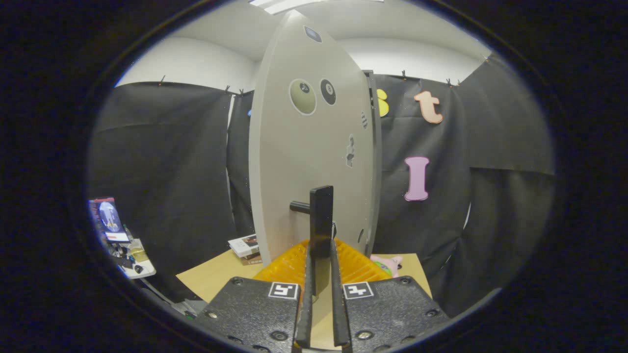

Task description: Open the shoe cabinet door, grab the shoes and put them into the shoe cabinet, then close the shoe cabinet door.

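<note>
The grey shoe cabinet door [304, 162] stands upright just ahead of me, seen at a slant and carrying a few stickers. Its black bar handle [321, 215] runs vertically, held off the door by a short black peg [298, 206]. My gripper [320, 251] is shut on the lower end of this handle, with one finger [308, 274] pressing on each side of the bar. The cabinet's dark edge [377, 162] shows just behind the door's right side.
An orange ribbed tray [289, 268] lies on the wooden table [216, 279] under the handle. A pink soft toy [388, 264] sits right of the tray, a stack of books [244, 246] left of the door. A cluttered small white table [125, 255] stands beyond the wooden table's left side.
</note>
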Action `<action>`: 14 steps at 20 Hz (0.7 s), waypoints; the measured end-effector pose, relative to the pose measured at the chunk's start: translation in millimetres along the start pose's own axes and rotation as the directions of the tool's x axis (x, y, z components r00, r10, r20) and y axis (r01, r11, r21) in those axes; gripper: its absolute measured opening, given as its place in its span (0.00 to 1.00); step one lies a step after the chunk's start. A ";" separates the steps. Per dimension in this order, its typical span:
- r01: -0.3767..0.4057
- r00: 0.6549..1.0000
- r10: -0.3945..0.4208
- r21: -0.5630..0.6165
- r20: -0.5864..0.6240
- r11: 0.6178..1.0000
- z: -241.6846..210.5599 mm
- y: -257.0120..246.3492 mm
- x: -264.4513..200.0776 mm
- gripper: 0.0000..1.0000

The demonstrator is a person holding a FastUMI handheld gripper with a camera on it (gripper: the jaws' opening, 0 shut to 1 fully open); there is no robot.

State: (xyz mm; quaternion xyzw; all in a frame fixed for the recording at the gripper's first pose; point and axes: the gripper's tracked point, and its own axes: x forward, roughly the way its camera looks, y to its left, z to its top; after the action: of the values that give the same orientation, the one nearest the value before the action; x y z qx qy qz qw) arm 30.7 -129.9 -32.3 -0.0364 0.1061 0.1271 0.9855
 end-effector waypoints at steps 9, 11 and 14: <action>0.121 0.991 -0.128 0.117 0.047 0.986 6.5 -99.8 -16.3 0.04; 0.048 0.997 -0.057 0.191 0.044 0.980 6.3 -89.7 -14.3 0.07; 0.097 0.994 -0.106 0.192 0.040 0.977 8.9 -98.7 -28.8 0.12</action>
State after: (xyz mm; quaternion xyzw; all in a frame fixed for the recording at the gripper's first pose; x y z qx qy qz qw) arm 30.7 -231.2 -12.9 0.0554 0.0911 0.0669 0.9920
